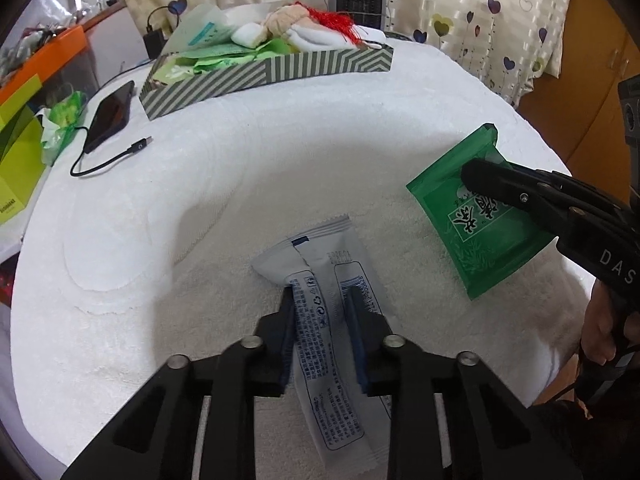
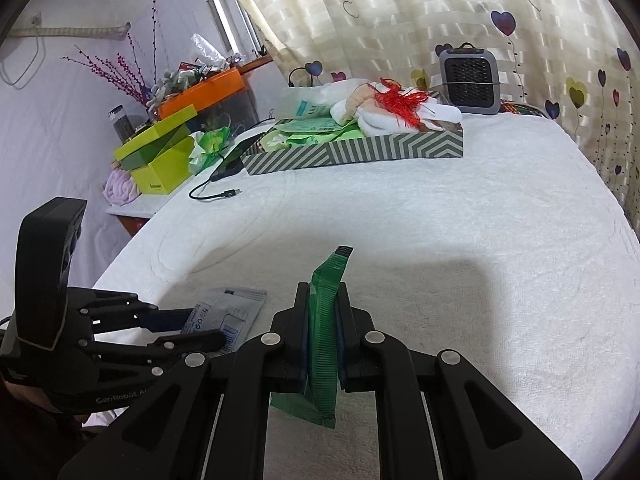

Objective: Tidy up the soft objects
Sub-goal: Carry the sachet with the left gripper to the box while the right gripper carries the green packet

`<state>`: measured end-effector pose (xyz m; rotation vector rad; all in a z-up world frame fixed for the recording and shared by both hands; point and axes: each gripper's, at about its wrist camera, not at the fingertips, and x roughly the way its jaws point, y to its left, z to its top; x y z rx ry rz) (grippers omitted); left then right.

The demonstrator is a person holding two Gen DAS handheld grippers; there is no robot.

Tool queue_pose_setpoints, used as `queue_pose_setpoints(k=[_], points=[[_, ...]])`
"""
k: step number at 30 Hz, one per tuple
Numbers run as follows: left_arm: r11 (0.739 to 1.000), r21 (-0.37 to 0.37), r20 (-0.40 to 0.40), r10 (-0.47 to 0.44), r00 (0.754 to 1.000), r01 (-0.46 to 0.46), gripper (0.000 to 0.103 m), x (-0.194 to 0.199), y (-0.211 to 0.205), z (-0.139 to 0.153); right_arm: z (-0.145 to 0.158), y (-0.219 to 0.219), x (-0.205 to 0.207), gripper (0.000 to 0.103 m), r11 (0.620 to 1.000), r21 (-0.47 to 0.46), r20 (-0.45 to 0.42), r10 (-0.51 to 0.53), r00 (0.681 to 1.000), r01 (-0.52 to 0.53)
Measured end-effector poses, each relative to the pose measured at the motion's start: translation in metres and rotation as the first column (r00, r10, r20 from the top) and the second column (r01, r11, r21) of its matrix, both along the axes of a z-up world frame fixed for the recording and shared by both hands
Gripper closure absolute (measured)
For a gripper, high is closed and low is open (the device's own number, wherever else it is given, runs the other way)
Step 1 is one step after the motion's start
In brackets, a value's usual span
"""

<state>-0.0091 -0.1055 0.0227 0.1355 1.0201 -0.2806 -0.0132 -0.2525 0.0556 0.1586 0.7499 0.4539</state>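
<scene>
Your left claw [image 1: 320, 300] has its pads pressed on the white sachet [image 1: 320, 280], which lies flat on the towel-covered tabletop [image 1: 240, 184] right in front of you. Your right claw [image 2: 323, 300] is clamped tight on the green packet [image 2: 326, 320], held on edge just off to the right of the sachet. Farther back stands the striped tray [image 2: 360, 152], heaped with soft items; a phone [image 1: 112, 114] lies beside it.
</scene>
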Motion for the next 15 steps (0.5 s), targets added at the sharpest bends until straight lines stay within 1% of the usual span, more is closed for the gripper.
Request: queue_pose_setpoints(k=[5,10,15], points=[[0.999,-0.048,0.017,-0.013,1.0,0.014,0.092,0.0,0.003,0.004,0.002,-0.002,-0.001,0.092,1.0,-0.001,0.003,-0.004,1.0,0.004],[0.997,-0.077,0.023,-0.018,1.0,0.02,0.092,0.002,0.005,0.007,0.006,-0.004,-0.001,0.092,1.0,0.006,0.003,-0.015,1.0,0.015],[0.994,-0.107,0.057,-0.02,0.998,0.026,0.093,0.007,0.011,0.02,0.014,-0.003,0.0,0.092,1.0,-0.001,0.015,-0.024,1.0,0.024]])
